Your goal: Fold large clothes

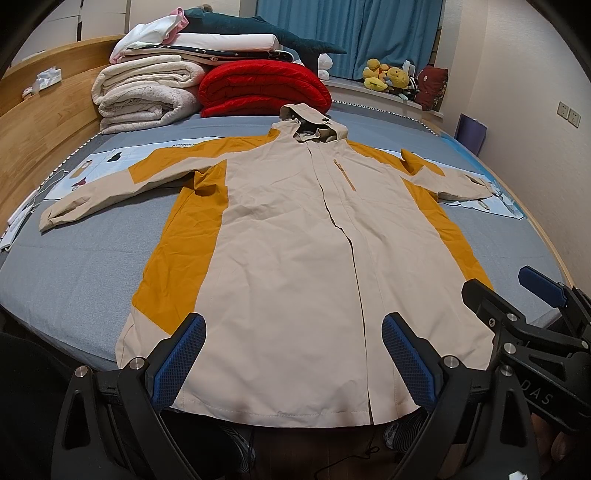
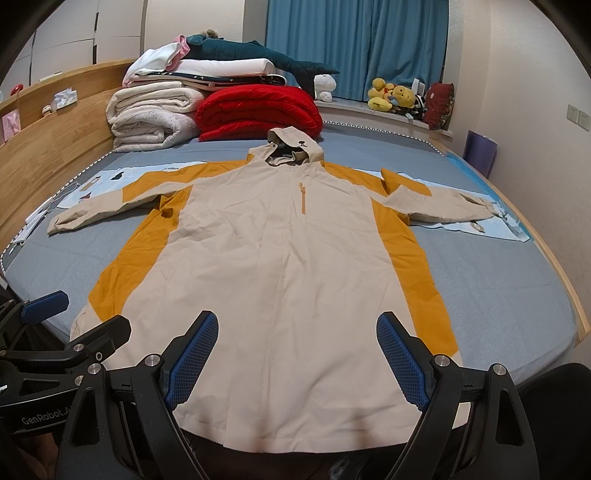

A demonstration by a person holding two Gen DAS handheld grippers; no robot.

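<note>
A beige and mustard-yellow hooded jacket (image 1: 288, 236) (image 2: 280, 251) lies flat, front up, on the grey-blue bed (image 1: 74, 280), both sleeves spread out sideways. Its hem hangs over the near edge of the bed. My left gripper (image 1: 293, 326) hovers above the hem, left of the zip, open with nothing between its blue pads (image 1: 184, 354). In the right wrist view the left gripper (image 2: 79, 314) shows at the left edge. My right gripper (image 2: 297, 326) stands open over the hem to the right of it, holding nothing. The right gripper (image 1: 513, 291) also shows in the left wrist view, by the jacket's right side.
At the far end of the bed sit folded white blankets (image 1: 144, 96), a red quilt (image 1: 262, 88) and a dark plush shark (image 1: 258, 27). A wooden headboard (image 1: 40, 122) runs along the left. Plush toys (image 1: 388, 75) line the window ledge under blue curtains. A light-blue printed sheet (image 2: 506, 229) lies under the sleeves.
</note>
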